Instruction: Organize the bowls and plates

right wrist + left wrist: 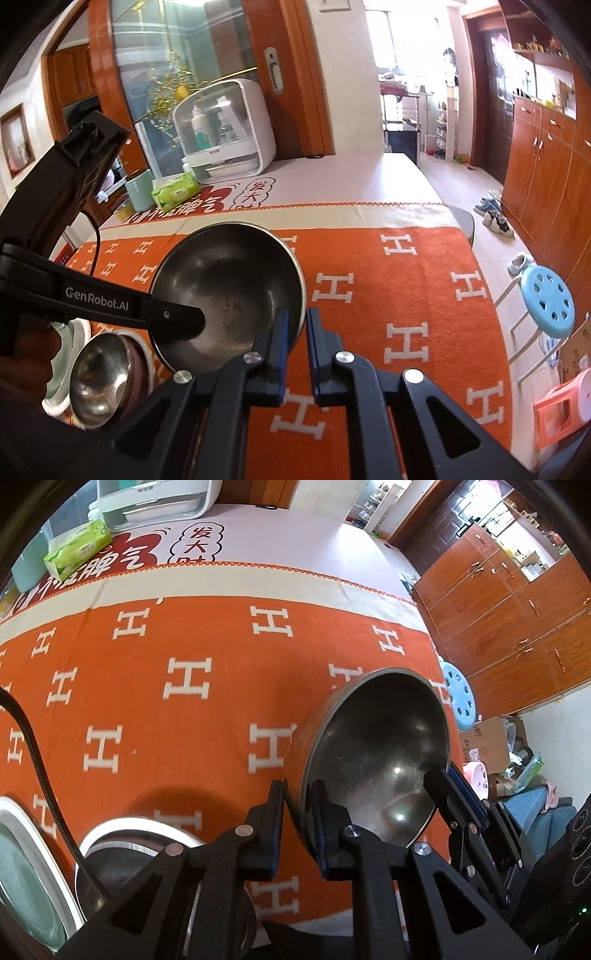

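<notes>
A large steel bowl [376, 746] hangs tilted above the orange cloth, held by its rim from two sides. In the left wrist view my left gripper [301, 805] is shut on the near rim, one finger inside the bowl and one outside. My right gripper [448, 781] pinches the rim on the bowl's right. In the right wrist view the same steel bowl [229, 288] sits left of centre, with my right gripper [297, 332] shut on its right rim and my left gripper [184, 321] reaching into it from the left.
At lower left a smaller steel bowl [98, 376] rests in a purple bowl [138, 363] on a white plate [66, 373]. A green tissue pack [173, 190] and a white box [225, 129] stand at the table's far end. A blue stool [546, 299] is right of the table.
</notes>
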{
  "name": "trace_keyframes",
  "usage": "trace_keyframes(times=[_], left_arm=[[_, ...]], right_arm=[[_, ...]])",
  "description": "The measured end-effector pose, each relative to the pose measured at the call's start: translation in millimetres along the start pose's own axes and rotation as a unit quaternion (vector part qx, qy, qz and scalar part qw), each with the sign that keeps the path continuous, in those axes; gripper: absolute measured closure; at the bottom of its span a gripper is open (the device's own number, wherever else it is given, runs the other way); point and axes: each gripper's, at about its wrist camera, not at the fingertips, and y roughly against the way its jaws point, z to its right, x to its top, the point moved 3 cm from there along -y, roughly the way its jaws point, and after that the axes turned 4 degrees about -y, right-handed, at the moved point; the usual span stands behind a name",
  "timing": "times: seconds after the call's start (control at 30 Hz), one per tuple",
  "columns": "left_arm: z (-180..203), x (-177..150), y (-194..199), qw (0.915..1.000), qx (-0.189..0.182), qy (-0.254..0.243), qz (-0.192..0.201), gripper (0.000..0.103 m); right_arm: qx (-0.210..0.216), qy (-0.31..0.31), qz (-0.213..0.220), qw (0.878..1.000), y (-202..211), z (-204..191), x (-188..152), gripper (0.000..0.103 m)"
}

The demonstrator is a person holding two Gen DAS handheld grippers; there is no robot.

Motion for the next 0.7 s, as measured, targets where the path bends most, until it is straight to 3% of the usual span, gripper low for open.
trace_keyframes(times=[0.7], left_arm=[[-8.0,-62.3,49.4,0.9982,-0.035,-0.01,0.047,0.089]], right_arm=[[-0.022,0.084,0.037,0.996,63.2,-52.0,-12.8,0.094]])
